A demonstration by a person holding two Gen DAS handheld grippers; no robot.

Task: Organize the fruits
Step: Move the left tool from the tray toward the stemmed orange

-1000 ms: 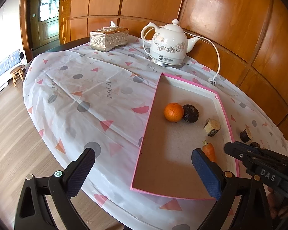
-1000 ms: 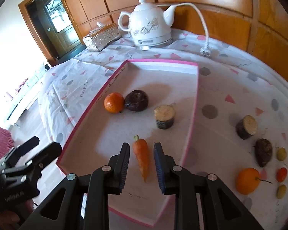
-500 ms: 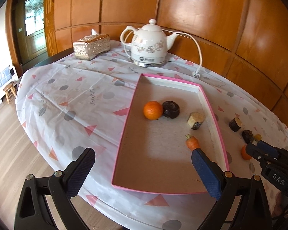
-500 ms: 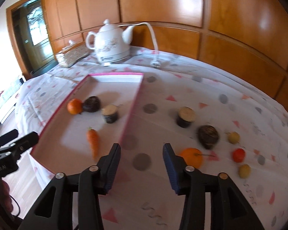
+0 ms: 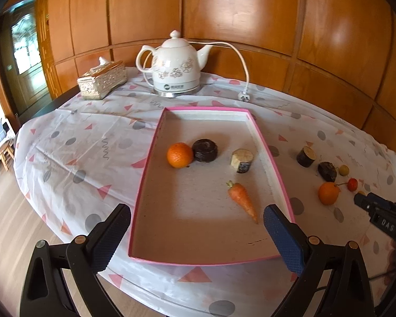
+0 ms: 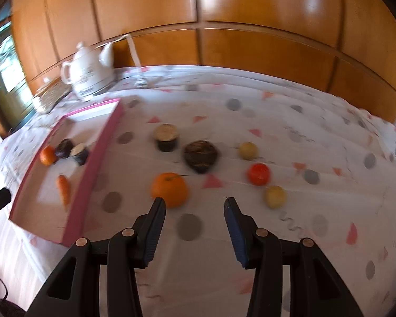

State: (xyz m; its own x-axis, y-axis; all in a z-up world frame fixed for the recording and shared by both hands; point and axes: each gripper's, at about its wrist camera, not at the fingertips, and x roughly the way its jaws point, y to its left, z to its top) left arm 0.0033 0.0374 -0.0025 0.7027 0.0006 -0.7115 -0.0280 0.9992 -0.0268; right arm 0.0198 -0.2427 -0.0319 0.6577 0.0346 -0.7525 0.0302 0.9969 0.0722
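Hanging over the near edge of the pink tray (image 5: 147,163), the left gripper (image 5: 196,237) has its jaws wide apart with nothing between them. Inside the tray lie an orange (image 5: 179,155), a dark round fruit (image 5: 205,150) touching it, a short cut stub with a pale top (image 5: 241,160) and a carrot (image 5: 242,200), the carrot nearest the gripper and close to the tray's right wall. The tray sits on a surface covered by a white cloth with grey dots and pink triangles (image 5: 87,142); a white kettle (image 5: 176,66) and a patterned tissue box (image 5: 102,82) stand behind it. The right gripper (image 6: 194,206) is out over the cloth to the right of the tray, its jaws apart and holding nothing, having just been opening. A second orange (image 6: 169,189) lies on the cloth just ahead of its left jaw, apart from the pads. Beyond are another cut stub (image 6: 166,137), a dark round fruit (image 6: 200,155), a small red fruit (image 6: 258,174) and two small yellowish fruits (image 6: 248,150) (image 6: 275,197), all loose on the cloth outside the tray. This view is blurred.
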